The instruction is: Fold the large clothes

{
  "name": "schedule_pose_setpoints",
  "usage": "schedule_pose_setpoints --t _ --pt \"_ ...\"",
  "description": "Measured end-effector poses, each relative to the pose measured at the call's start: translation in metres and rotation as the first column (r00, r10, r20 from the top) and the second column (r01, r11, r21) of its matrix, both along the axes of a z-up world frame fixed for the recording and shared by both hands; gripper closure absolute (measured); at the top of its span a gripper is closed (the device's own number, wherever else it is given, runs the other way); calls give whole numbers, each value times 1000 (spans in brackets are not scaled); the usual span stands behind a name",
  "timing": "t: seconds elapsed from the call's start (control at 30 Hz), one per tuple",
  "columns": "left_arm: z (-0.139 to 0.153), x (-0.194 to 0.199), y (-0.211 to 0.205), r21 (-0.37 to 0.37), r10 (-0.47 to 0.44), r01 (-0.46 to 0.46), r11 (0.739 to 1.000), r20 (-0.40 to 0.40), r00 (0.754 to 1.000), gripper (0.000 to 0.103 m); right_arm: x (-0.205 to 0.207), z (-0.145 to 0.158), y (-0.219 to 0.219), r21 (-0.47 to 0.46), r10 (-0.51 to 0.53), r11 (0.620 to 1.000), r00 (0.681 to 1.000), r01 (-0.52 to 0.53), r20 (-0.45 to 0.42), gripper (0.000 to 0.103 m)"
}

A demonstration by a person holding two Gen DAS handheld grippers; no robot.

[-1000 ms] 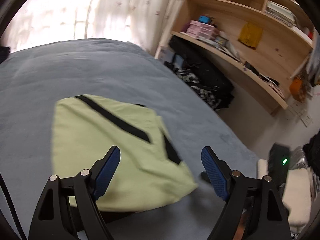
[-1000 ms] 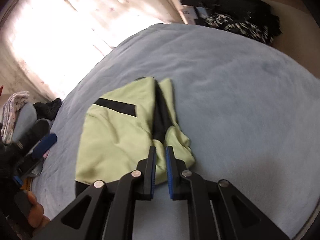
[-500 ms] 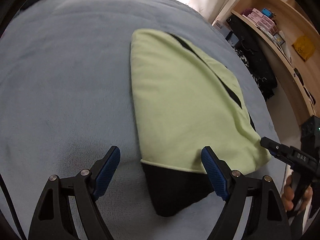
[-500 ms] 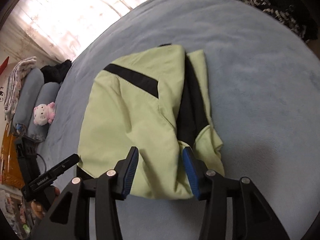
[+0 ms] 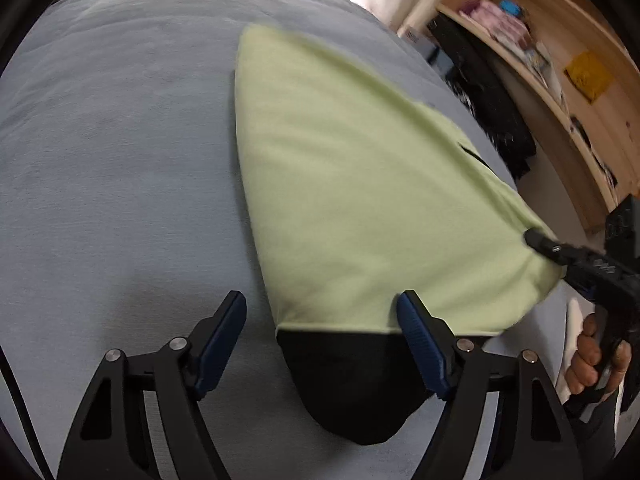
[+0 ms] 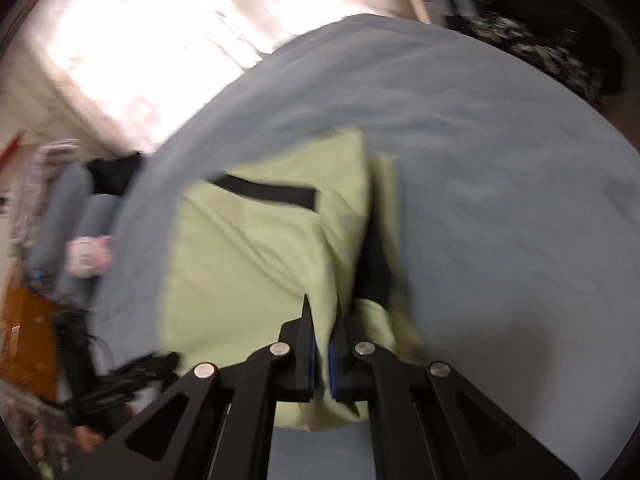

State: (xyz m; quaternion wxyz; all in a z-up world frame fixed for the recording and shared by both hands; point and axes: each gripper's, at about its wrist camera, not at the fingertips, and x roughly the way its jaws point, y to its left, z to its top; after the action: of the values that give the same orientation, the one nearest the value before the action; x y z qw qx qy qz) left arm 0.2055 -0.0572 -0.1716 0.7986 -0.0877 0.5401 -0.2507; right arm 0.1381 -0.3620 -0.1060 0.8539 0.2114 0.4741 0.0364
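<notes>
A light green garment (image 5: 360,208) with a black hem (image 5: 348,380) and black stripes lies folded on the grey-blue bed (image 5: 100,160). My left gripper (image 5: 320,298) hovers low over the near hem corner. Its jaws are closing, the hem edge lies between them, and the pads do not press on it. In the right wrist view my right gripper (image 6: 323,308) is shut on a raised fold of the green garment (image 6: 248,264) at its near edge. The left wrist view shows the right gripper (image 5: 538,240) pinching the garment's right corner, with a person's hand (image 5: 592,356) on its handle.
Wooden shelves (image 5: 560,92) with books and boxes curve along the right, above a pile of dark clothes (image 5: 492,120) on the floor. Pillows and a pink plush toy (image 6: 86,256) sit at the bed's far left. A bright curtained window (image 6: 140,40) lies beyond.
My left gripper dropped close over the hem corner. The right jaws were shut, opened around a fold half a second ago, and are now shut on it.
</notes>
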Motion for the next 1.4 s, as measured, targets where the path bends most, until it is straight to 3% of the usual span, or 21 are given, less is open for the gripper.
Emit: schedule_pose_setpoints --t 0.07,0.17,0.23,0.33,0.5,0.77,0.8,0.9,1.03,1.1,1.2,1.23,1.3,1.4 --pt "-6 -4 -10 44 -18 18 999 -3 1000 27 0 -29 -1 1 22 1000 995 -22 -94 99" --pt "-1 -10 -18 77 -55 53 996 29 998 27 -3 -26 -6 54 27 998 995 -22 -92 96" --pt "9 -12 -21 98 -82 77 992 53 995 27 0 -10 -14 104 17 995 998 -11 -57 85" --pt "17 -3 -17 70 -100 98 993 15 995 27 17 7 -20 77 -21 997 1000 22 -13 66" --pt "23 34 -9 34 -60 60 998 -1 998 26 68 6 -30 83 -48 995 999 50 -15 66" --pt "18 95 -5 14 17 -17 1000 -45 999 24 148 -19 -23 21 -44 999 994 46 -100 67" --pt "16 99 -4 15 27 -26 1000 -48 999 23 153 -21 -21 -2 -41 999 994 41 -98 98" --pt "15 105 -5 54 54 -54 997 -8 998 28 150 -16 -19 -126 -57 991 997 49 -58 102" --pt "3 105 -2 57 54 -53 997 -22 998 27 153 -46 -24 -164 -56 986 989 34 -136 102" --pt "7 102 -3 92 47 -48 995 10 999 27 153 -38 -27 -172 -60 985 989 36 -135 98" --pt "39 87 -5 236 62 -105 966 185 981 28 138 -6 -21 -283 -93 957 993 67 -78 93" --pt "53 79 -3 242 72 -133 961 245 967 28 130 11 -15 -286 -76 956 997 66 -24 93" --pt "74 66 -2 188 79 -139 972 293 953 30 114 32 3 -236 -8 972 999 18 42 93" --pt "85 53 -11 100 58 -84 991 240 969 54 103 37 42 -121 122 986 991 -114 59 93"
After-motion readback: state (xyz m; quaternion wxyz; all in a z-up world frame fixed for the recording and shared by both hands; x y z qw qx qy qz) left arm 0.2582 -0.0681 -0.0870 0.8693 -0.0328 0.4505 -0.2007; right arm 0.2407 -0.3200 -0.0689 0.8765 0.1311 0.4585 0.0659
